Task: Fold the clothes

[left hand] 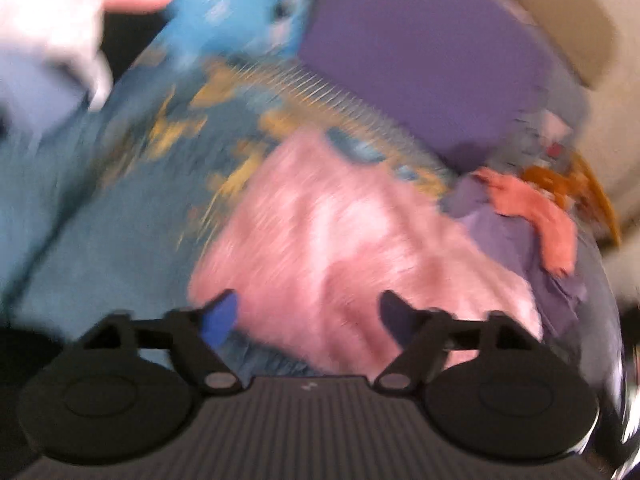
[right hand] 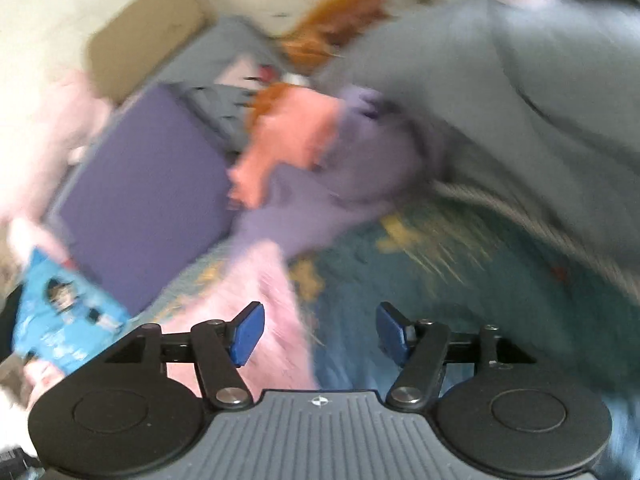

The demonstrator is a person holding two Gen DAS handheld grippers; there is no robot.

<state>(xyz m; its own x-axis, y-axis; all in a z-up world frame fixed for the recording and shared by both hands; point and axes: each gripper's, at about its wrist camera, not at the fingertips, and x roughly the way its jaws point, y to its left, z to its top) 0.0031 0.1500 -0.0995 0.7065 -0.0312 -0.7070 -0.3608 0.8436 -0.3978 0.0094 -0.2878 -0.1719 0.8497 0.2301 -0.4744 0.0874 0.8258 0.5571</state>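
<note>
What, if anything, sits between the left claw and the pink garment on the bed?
Nothing visible does. In the left wrist view the left claw is open and empty, with the pink garment lying directly ahead on the teal bedspread. The orange cloth and purple folded piece lie beyond it. The picture is blurred.

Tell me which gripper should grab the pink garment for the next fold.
Left, probably. The left gripper is open with the pink garment spread directly ahead between its fingers. The right gripper, also open, has only the garment's edge by one finger, mostly facing the teal bedspread.
</note>
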